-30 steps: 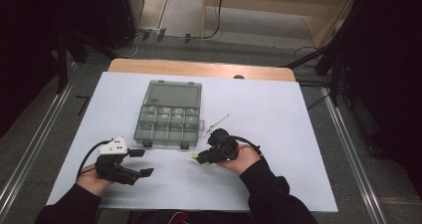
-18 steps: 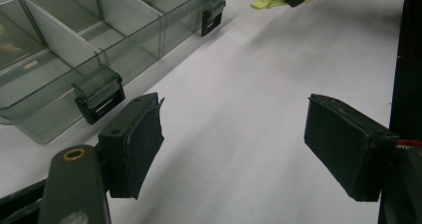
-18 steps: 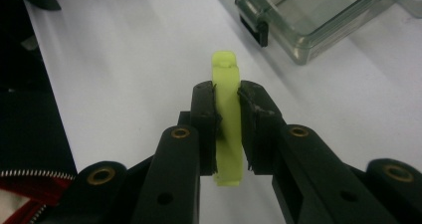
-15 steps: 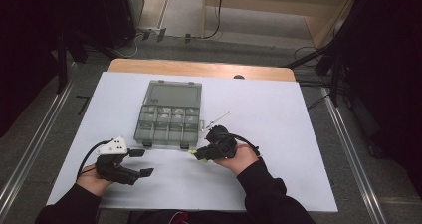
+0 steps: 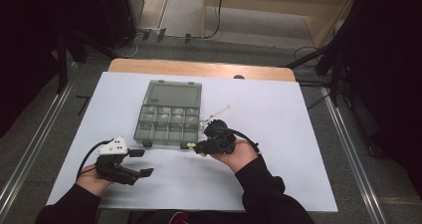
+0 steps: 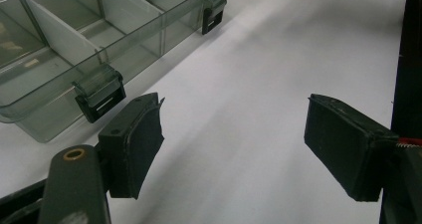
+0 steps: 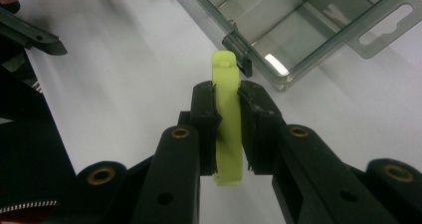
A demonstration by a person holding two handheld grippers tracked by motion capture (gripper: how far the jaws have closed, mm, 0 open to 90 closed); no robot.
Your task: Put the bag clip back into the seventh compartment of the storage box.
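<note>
The clip [image 7: 226, 119], a small lime-green plastic strip, sits pinched flat between the pads of my right gripper [image 7: 228, 115], jaws closed on it, its notched tip poking out ahead toward the box's near corner. It is held just above the white table [image 5: 278, 179], beside the front latch [image 7: 238, 52] of the clear compartment box [image 5: 169, 115]. My guess is that I am carrying the clip to the box, so the next move calls for lifting over the front wall and lining up with one compartment before letting go. My left gripper [image 6: 234, 144] rests near the box's other front corner, jaws wide apart, holding nothing. The box lies open, lid folded back.
</note>
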